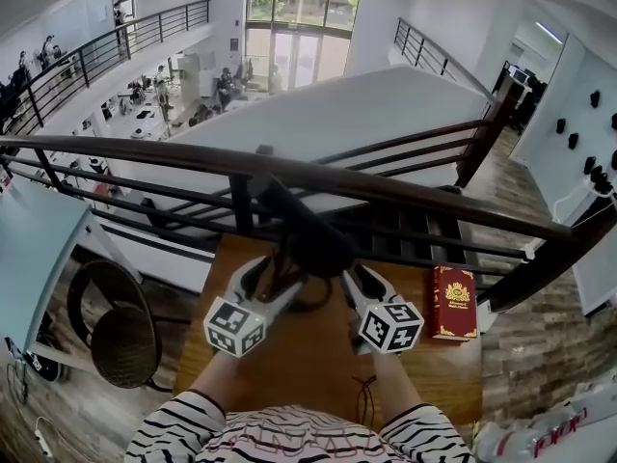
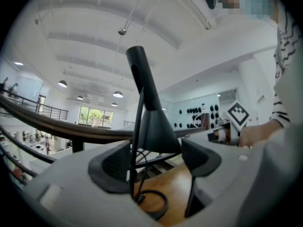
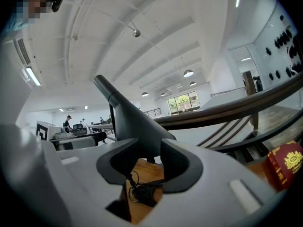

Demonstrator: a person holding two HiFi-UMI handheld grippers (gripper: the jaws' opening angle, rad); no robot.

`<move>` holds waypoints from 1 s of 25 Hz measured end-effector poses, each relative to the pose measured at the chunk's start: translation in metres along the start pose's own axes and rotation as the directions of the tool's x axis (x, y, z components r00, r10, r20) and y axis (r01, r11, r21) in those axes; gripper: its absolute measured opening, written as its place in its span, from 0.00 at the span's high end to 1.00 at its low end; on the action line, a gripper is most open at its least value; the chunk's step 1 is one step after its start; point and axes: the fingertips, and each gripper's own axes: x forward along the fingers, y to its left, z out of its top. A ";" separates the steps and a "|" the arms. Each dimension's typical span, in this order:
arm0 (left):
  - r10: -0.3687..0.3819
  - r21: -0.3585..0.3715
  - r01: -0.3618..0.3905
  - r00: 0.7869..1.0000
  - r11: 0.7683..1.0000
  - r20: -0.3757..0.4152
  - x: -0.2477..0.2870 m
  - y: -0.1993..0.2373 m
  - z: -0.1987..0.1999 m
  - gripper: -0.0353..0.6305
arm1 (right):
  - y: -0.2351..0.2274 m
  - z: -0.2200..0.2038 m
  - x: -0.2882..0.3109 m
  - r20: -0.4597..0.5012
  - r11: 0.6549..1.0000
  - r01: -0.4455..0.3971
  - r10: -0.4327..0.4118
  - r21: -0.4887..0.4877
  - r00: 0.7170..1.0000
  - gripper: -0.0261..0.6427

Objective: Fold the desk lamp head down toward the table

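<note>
My table meets a railing above an open hall. My left gripper and right gripper flank the lamp, jaws apart, gripping nothing. Only the head view shows the chair at left.

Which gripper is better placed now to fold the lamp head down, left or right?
Probably right: the right gripper, jaws open, faces the lamp head closely. The left gripper straddles the thin stem, better for steadying.

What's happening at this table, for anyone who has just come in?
A person holds a gripper in each hand at a black lamp on a wooden table beside a railing. The left gripper and right gripper flank the lamp with jaws apart; neither grips it. A red book lies at the table's right.
</note>
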 end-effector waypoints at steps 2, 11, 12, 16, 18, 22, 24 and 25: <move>0.012 -0.005 -0.012 1.000 1.000 -0.007 -0.005 -0.003 -0.006 0.45 | 0.005 -0.009 -0.006 0.001 1.000 -0.012 0.012 0.015 1.000 0.76; 0.069 -0.027 -0.070 0.997 0.997 -0.045 -0.034 -0.022 -0.029 0.46 | 0.032 -0.046 -0.029 -0.025 0.995 -0.068 0.070 0.072 0.997 0.78; 0.077 -0.029 -0.079 0.996 0.996 -0.046 -0.038 -0.024 -0.031 0.47 | 0.036 -0.048 -0.032 -0.026 0.994 -0.074 0.076 0.074 0.997 0.79; 0.117 -0.031 -0.119 0.992 0.992 -0.040 -0.053 -0.028 -0.037 0.50 | 0.049 -0.058 -0.042 -0.029 0.993 -0.100 0.102 0.065 0.994 0.81; 0.135 -0.033 -0.136 0.990 0.990 -0.039 -0.059 -0.031 -0.039 0.52 | 0.055 -0.062 -0.046 -0.036 0.992 -0.111 0.113 0.055 0.993 0.82; 0.159 -0.041 -0.161 0.986 0.986 -0.051 -0.071 -0.038 -0.046 0.58 | 0.063 -0.070 -0.055 -0.051 0.991 -0.127 0.130 0.050 0.990 0.87; 0.171 -0.041 -0.174 0.984 0.984 -0.057 -0.078 -0.043 -0.052 0.62 | 0.065 -0.073 -0.060 -0.052 0.990 -0.135 0.137 0.050 0.989 0.90; 0.178 -0.042 -0.181 0.982 0.983 -0.060 -0.081 -0.046 -0.055 0.63 | 0.066 -0.075 -0.063 -0.052 0.989 -0.138 0.141 0.049 0.989 0.91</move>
